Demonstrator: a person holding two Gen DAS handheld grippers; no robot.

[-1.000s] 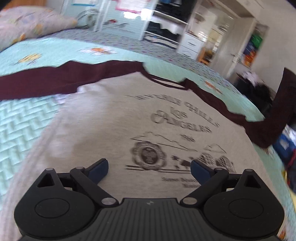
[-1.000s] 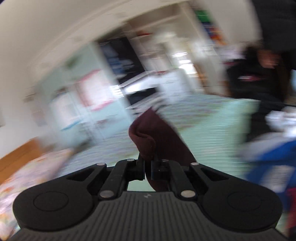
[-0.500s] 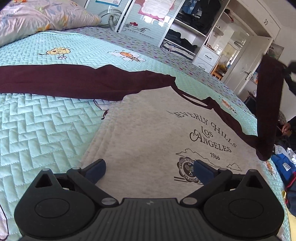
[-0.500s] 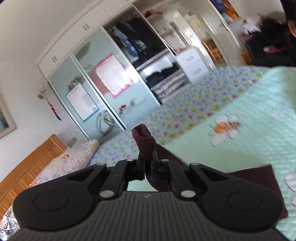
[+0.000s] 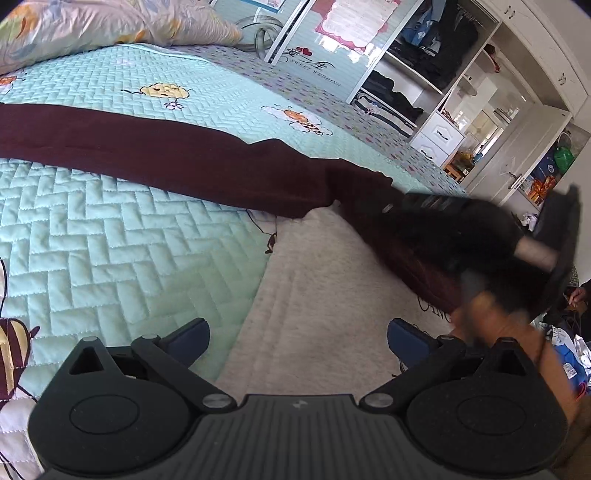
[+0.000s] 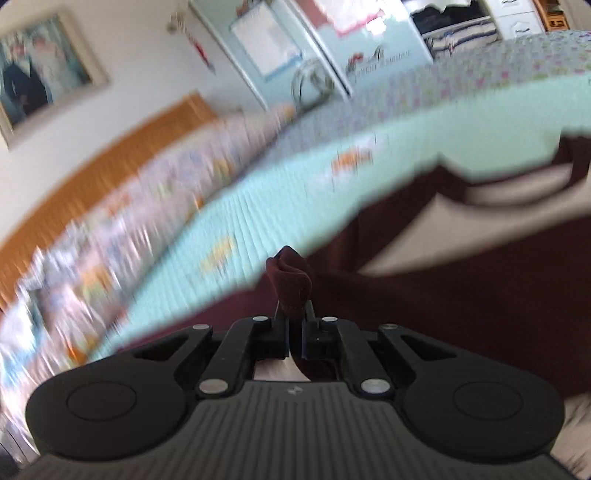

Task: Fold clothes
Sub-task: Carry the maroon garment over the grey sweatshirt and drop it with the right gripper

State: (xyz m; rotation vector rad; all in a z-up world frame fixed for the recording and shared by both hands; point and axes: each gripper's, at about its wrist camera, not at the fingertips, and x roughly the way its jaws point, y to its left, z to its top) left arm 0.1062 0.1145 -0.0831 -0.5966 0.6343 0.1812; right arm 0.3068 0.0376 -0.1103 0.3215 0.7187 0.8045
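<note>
A grey shirt (image 5: 325,288) with maroon sleeves lies flat on the mint quilt (image 5: 110,240). Its left sleeve (image 5: 166,155) stretches out across the bed. My left gripper (image 5: 297,338) hovers open just above the shirt's left side edge, with nothing between its blue pads (image 5: 188,336). In the right wrist view my right gripper (image 6: 295,325) is shut on the other sleeve's maroon cuff (image 6: 290,280). That sleeve trails back over the grey body (image 6: 424,229). Seen from the left wrist, the right gripper (image 5: 399,206) is a dark blur crossing the shirt's chest.
Floral pillows (image 5: 92,26) and a wooden headboard (image 6: 110,162) are at the bed's head. An open wardrobe (image 5: 424,74) stands beyond the far edge. Bags and clothes (image 5: 569,354) lie on the floor to the right.
The right gripper has swung down and leftward with the sleeve, from raised beside the bed to low over the shirt. The left gripper has shifted toward the shirt's left edge.
</note>
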